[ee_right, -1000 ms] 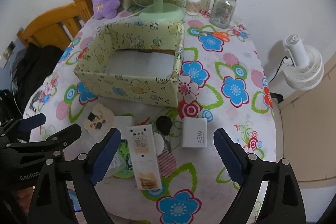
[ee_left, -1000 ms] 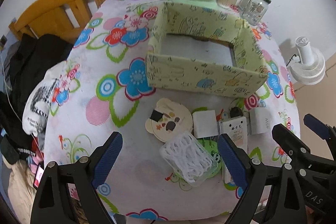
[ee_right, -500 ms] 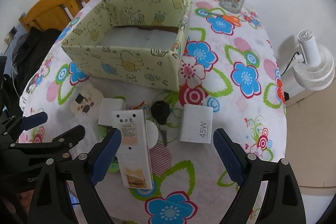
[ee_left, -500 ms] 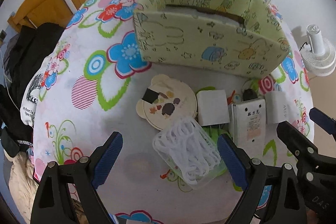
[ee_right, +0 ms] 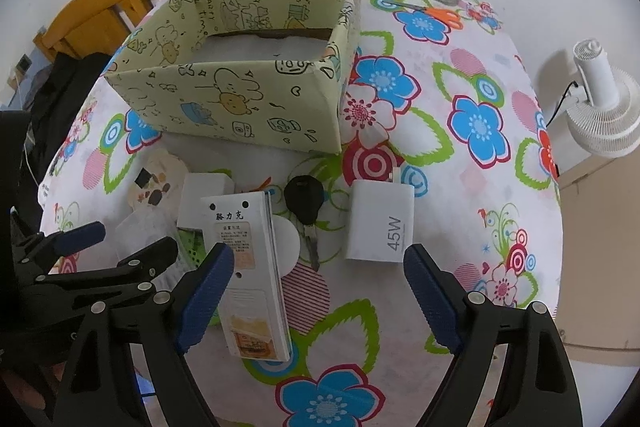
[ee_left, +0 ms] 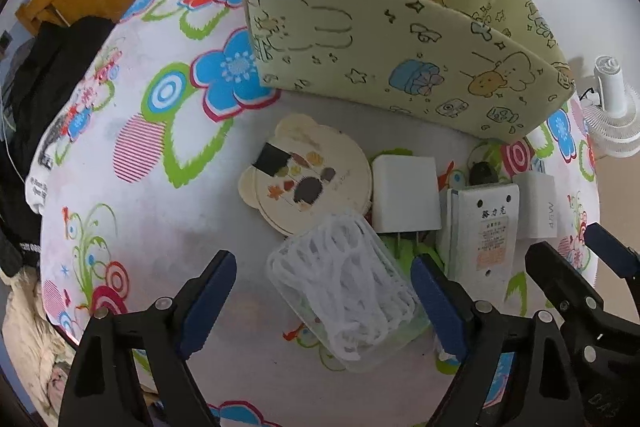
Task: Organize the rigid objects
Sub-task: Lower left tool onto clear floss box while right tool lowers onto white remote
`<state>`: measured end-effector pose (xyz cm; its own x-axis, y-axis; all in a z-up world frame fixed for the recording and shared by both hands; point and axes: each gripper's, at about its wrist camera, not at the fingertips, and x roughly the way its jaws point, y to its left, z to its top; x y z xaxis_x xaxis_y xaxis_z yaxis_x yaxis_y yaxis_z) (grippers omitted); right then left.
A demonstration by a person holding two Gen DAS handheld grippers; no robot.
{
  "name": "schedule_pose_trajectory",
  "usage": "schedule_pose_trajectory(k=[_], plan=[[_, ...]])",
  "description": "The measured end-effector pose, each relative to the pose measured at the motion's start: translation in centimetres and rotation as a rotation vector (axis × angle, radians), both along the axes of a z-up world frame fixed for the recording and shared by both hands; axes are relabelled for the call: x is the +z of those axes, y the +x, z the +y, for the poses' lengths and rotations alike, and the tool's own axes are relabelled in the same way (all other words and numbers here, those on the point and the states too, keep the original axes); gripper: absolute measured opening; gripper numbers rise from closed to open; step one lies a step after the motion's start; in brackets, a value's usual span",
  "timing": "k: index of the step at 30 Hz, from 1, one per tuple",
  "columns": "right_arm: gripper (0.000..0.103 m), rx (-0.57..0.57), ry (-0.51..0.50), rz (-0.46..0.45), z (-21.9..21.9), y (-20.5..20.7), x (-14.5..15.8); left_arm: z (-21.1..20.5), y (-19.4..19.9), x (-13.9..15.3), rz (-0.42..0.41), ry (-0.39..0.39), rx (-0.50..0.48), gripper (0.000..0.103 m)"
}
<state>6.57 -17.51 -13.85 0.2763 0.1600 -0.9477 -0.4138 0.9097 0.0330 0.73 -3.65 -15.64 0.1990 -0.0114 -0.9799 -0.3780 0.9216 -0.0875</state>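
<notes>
Surface (ee_right: 460, 187): round, covered in a flower-print cloth.

Box (ee_right: 240, 107): pale green cartoon-print, open-topped, nothing visible inside. Stands at the far side of the loose items; judged to be the destination.

Loose items, clustered just in front of the box:
- Clear case of white floss picks (ee_left: 344, 291), nearest the left gripper, partly overlapping the bear-shaped coaster (ee_left: 308, 175).
- Small white plug adapter (ee_left: 404, 199), prongs toward the camera.
- Flat white packet with printed label (ee_right: 248, 267), lying lengthwise.
- Black-headed key (ee_right: 306, 207), between packet and charger.
- White 45W charger (ee_right: 380, 223), standing apart from the rest.

Left gripper (ee_left: 324, 303): jaws wide apart, holding nothing, framing the floss-pick case low over the cloth.

Right gripper (ee_right: 316, 299): jaws wide apart, holding nothing, spanning the near ends of packet, key and charger.

Handling note: step in hand is judged a first pick, none yet boxed. The case looks smooth and thin-walled; centre it between the pads, close across its narrower width, lift straight so the coaster beneath is not dragged. For the right side, commit to one item; the charger's isolation makes it the cleaner grasp.
</notes>
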Motion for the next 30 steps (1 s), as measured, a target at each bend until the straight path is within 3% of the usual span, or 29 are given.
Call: schedule_pose_trajectory(k=[5,11,23,30], plan=[[0.089,0.001,-0.02,-0.001,-0.2,0.1,-0.2,-0.8,0.1,-1.1,0.022,-0.03,0.003,0.081],[0.089,0.014,-0.015,0.016,0.3,-0.3,-0.7,-0.7,-0.5,-0.9,0.005,-0.003,-0.036,0.074],[0.088,-0.002,0.003,0.061,2.2,-1.0,-2.6,2.8,-1.1,0.1,0.003,0.099,-0.158,0.067],[0.081,-0.029,-0.009,0.077,3.2,-1.7,-3.9,4.5,0.5,-2.4,0.047,0.082,-0.2,0.068]])
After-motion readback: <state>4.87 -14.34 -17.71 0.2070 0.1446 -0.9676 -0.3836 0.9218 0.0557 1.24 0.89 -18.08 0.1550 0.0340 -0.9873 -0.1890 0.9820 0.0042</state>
